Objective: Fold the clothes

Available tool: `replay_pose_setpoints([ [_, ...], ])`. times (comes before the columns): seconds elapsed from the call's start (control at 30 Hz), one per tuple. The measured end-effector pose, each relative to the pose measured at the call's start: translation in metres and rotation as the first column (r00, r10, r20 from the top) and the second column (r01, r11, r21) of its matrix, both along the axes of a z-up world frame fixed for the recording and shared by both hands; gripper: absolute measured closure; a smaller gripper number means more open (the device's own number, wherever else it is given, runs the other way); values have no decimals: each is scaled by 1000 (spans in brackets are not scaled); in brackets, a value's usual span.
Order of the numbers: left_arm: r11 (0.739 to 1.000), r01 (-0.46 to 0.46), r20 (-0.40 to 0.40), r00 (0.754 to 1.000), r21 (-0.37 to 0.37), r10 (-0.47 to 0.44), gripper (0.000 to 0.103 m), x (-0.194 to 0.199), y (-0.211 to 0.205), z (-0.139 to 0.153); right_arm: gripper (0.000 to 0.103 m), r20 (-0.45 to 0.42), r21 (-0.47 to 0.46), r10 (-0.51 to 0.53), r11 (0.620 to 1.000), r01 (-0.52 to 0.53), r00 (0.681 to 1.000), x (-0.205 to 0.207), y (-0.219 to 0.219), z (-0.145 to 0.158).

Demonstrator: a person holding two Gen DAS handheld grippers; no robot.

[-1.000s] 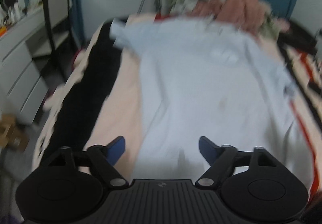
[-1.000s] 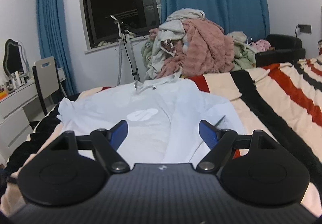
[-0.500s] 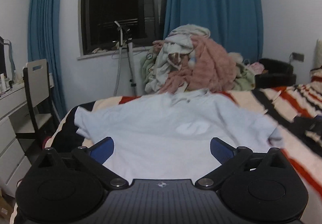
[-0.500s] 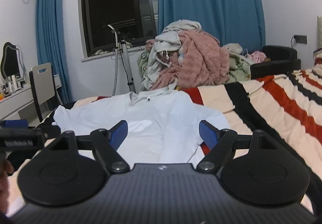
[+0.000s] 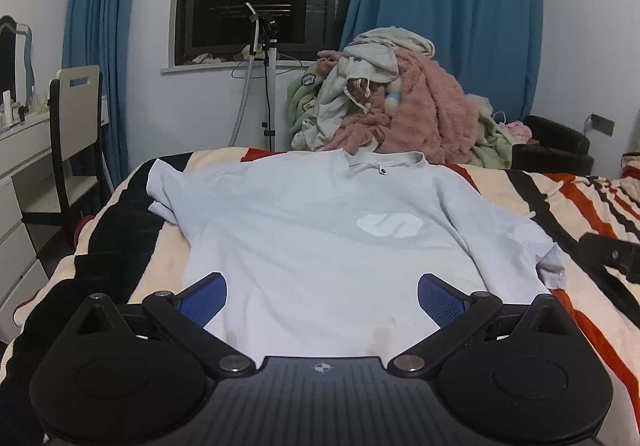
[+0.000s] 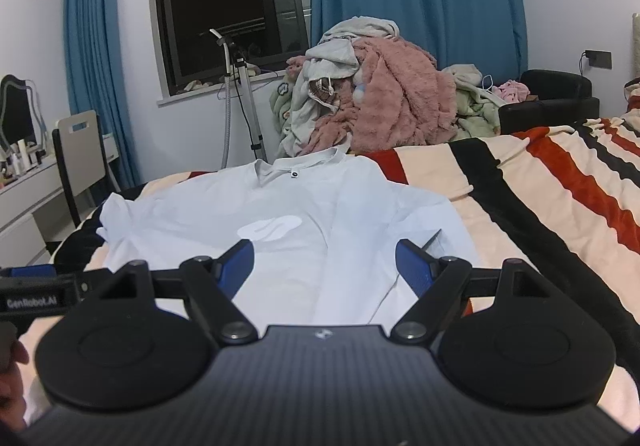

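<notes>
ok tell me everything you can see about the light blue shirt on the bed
The light blue shirt is a soft, cotton-looking tee lying spread out, front up, on the striped blanket. Its round collar, with a small dark dot below the neckline, points toward the clothes pile. A white oval logo sits on the chest. Both short sleeves are out, one slightly crumpled. Faint stains mark the near hem. Neither gripper holds it.

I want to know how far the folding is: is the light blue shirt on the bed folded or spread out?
Spread out. The light blue shirt lies flat on the striped blanket, both sleeves out.
</notes>
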State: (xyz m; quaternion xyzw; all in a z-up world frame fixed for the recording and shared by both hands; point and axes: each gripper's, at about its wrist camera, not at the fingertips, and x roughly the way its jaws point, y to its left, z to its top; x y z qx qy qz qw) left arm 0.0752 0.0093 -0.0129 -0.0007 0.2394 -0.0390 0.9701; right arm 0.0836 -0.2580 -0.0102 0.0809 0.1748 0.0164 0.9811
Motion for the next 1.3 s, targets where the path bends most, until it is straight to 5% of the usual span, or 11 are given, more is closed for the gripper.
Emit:
replay_pose_setpoints([
  [0.23, 1000, -17, -1, 1000, 3, 17, 0, -4, -2, -2, 24, 4, 52, -7, 999, 6, 1000, 2, -12, 4],
  [0.37, 998, -44, -11, 999, -33, 44, 0, -8, 4, -2, 24, -42, 232, -71, 969, 79, 997, 33, -58, 15],
  [0.57, 994, -77, -40, 996, -74, 74, 0, -3, 9, -8, 23, -182, 526, -184, 812, 254, 966, 108, -155, -10],
  [0.8, 990, -86, -85, 993, -112, 77, 0, 14, 9, -21, 33, -324, 666, -181, 654, 360, 928, 159, -218, -98],
  [0.87, 989, -77, -96, 993, -124, 66, 0, 20, 8, -25, 33, -322, 684, -108, 660, 310, 940, 174, -219, -113],
  [0.93, 989, -79, -112, 992, -122, 65, 0, 27, 7, -29, 45, -336, 644, -50, 717, 268, 940, 186, -206, -117],
  [1.03, 988, -82, -133, 989, -132, 64, 0, 36, 7, -35, 90, -357, 512, -19, 832, 213, 934, 197, -177, -111],
  [1.17, 982, -91, -150, 986, -168, 66, 0, 41, 10, -37, 94, -214, 182, -10, 982, 50, 977, 196, -110, -74],
  [1.23, 980, -97, -147, 987, -173, 71, 0, 40, 10, -37, 94, -129, 8, 69, 998, -69, 989, 192, -69, -61],
  [1.3, 979, -103, -144, 987, -179, 77, 0, 40, 11, -37, 94, -91, -137, 182, 971, -194, 979, 188, -28, -58],
])
